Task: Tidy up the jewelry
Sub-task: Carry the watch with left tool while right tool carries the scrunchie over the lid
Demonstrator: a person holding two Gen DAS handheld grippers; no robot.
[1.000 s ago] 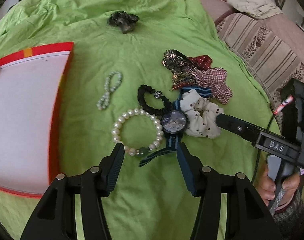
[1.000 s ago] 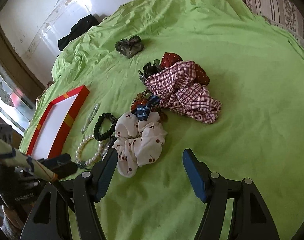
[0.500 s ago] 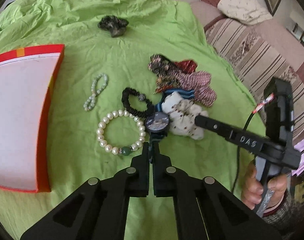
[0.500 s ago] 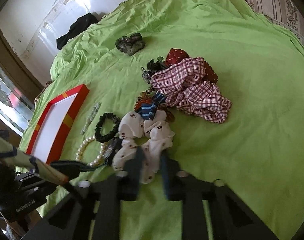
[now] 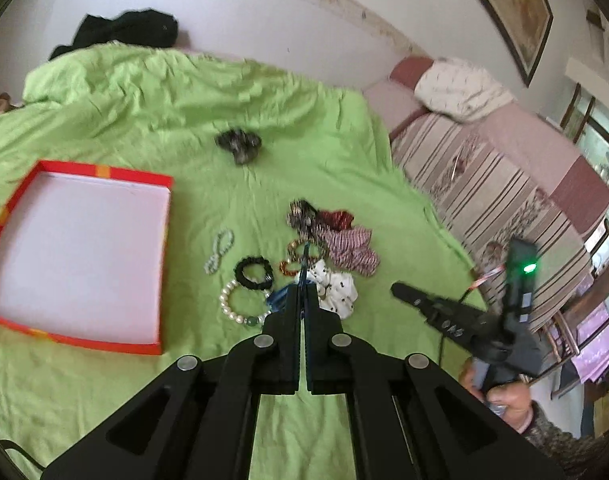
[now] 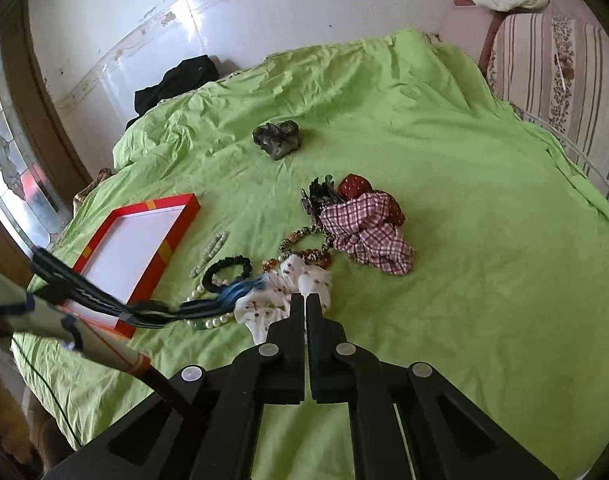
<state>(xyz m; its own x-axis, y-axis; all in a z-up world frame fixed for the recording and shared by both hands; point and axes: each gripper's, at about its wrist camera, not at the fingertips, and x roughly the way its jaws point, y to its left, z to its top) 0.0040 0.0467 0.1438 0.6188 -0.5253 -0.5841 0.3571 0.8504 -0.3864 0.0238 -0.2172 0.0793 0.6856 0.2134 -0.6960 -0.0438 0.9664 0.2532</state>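
Note:
My left gripper (image 5: 303, 294) is shut on the blue striped strap of a watch (image 5: 278, 298), lifted above the green sheet; the watch shows blurred in the right wrist view (image 6: 232, 290). A pearl bracelet (image 5: 240, 304), black scrunchie (image 5: 253, 272), small bead bracelet (image 5: 219, 250), white spotted scrunchie (image 5: 334, 284) and plaid scrunchie (image 5: 350, 248) lie below. An empty red-rimmed box (image 5: 76, 256) sits at the left. My right gripper (image 6: 305, 300) is shut and empty above the white scrunchie (image 6: 280, 292).
A dark grey scrunchie (image 5: 238, 144) lies farther back on the sheet. Black cloth (image 5: 124, 34) lies at the far edge by the wall. A striped sofa (image 5: 504, 184) stands at the right.
My left gripper closed on the watch strap and lifted it up and back. My right gripper closed with nothing in it and also rose.

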